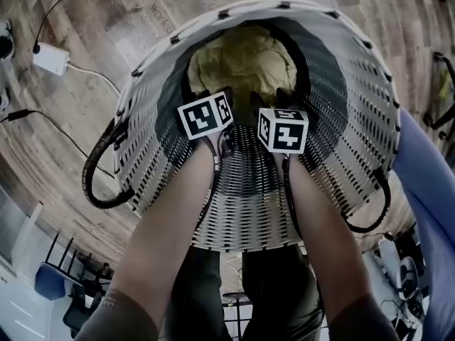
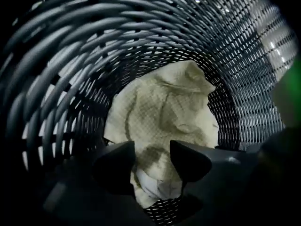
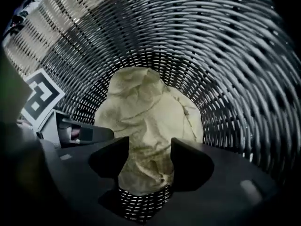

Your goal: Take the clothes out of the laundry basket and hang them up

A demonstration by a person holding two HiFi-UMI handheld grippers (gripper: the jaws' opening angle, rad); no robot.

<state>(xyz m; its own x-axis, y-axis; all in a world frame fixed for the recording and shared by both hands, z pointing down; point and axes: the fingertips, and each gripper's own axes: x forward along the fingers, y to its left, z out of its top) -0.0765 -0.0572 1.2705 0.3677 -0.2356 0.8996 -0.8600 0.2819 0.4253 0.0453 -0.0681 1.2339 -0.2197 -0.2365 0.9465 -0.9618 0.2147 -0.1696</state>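
Wood-plank flooring (image 1: 78, 141) spreads around the woven laundry basket (image 1: 341, 105), which stands upright just below you with its black handles (image 1: 96, 180) out to either side. Both your forearms (image 1: 170, 219) reach down into it. One crumpled pale yellow garment (image 1: 245, 62) lies at the bottom, bunched toward the far wall. No second piece shows in any view, though something could sit under it.

Your left gripper (image 2: 153, 161) points down at the cloth with its jaws standing apart. The folds show in the gap between them, but the pads press on nothing that I can see, and I cannot tell whether the tips touch the fabric. Your right gripper (image 3: 149, 157) is spread wide too, with the garment framed between its jaws and a strip of basket weave below. It holds nothing.

I judge you to be at the reach for a garment: nothing is gripped, nothing is lifted, and nothing hung shows in these views. No rail, hanger or line is in sight, so I cannot say how much is hung. What is left, as far as this shows, is to close on the yellow garment, draw it up past the rim, carry it to wherever it hangs, then check the basket floor for more
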